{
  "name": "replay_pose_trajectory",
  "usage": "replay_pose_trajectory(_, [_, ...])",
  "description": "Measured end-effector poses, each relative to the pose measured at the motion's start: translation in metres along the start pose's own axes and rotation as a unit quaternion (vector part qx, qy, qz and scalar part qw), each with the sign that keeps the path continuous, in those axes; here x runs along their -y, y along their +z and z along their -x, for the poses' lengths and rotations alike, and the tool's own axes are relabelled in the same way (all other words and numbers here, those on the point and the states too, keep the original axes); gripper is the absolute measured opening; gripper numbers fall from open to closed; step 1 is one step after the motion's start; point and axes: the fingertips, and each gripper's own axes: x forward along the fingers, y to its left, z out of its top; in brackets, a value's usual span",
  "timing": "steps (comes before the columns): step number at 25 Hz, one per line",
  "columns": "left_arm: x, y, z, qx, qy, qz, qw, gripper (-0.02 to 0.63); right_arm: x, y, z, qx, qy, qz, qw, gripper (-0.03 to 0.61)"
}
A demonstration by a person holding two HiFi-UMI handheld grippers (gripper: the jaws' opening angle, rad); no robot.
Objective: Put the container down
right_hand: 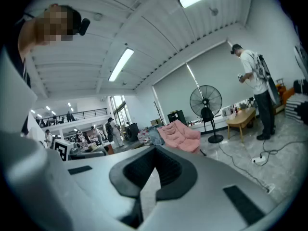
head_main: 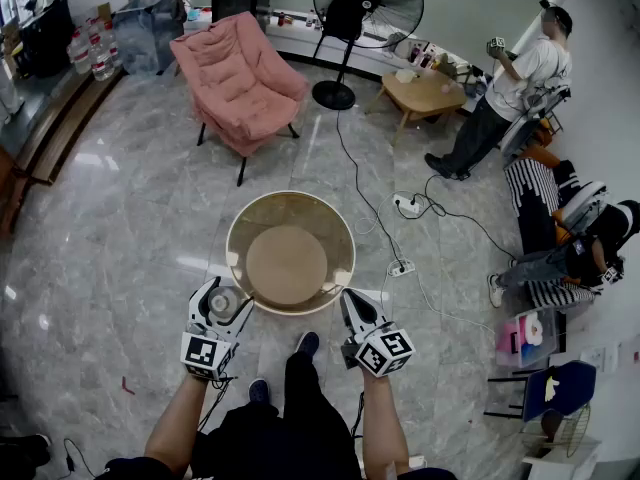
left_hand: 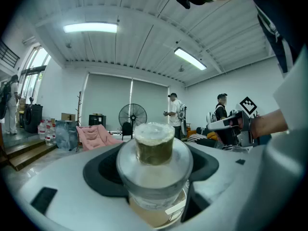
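Stands at the near edge of the round table (head_main: 287,265), dark shoes (head_main: 307,344) on the marble floor just short of its rim. Holds the left gripper (head_main: 228,300) just off the table's near-left rim, jaws spread wide and clamped on the container (left_hand: 154,170) — clear glass, round-bodied, plugged with a pale cork stopper (left_hand: 154,142). Carries it in the air, gripped by the dark pads on either side. Seen from above, lies outside the rim rather than over the wooden top; cannot tell its height against the tabletop.

Holds the right gripper (head_main: 352,306) at the table's near-right rim, jaws closed tip to tip.

Beyond the table's far side, a pink armchair (head_main: 240,78); further back and to the right, a black standing fan (head_main: 365,8). On the floor just right of the table, a white power strip (head_main: 402,267) with its cable trailing away. Well off to the table's far right, a person (head_main: 510,88) standing beside a low wooden side table (head_main: 425,93) — back turned.
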Motion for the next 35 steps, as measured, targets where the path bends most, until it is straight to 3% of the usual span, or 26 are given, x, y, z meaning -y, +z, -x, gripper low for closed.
replay_pose_trajectory(5, [0.018,0.009,0.065,-0.006,0.004,-0.002,1.0000,0.356,-0.045,0.014,0.058,-0.011,-0.021,0.079,0.997,0.026])
replay_pose_trajectory(10, [0.041,0.012,0.098,-0.008,0.004,-0.006,0.9999,0.356,-0.064,0.019,0.104,-0.020,-0.034,0.125,0.991,0.026])
replay_pose_trajectory(24, [0.122,0.026,0.126,0.014,-0.005,-0.035,0.9993,0.356,-0.081,-0.013,0.160,-0.016,-0.004,0.117,0.993,0.026])
replay_pose_trajectory(35, [0.140,0.037,0.137,0.019,0.004,-0.036,0.9992,0.356,-0.087,-0.007,0.178,-0.006,0.009,0.120,0.993,0.026])
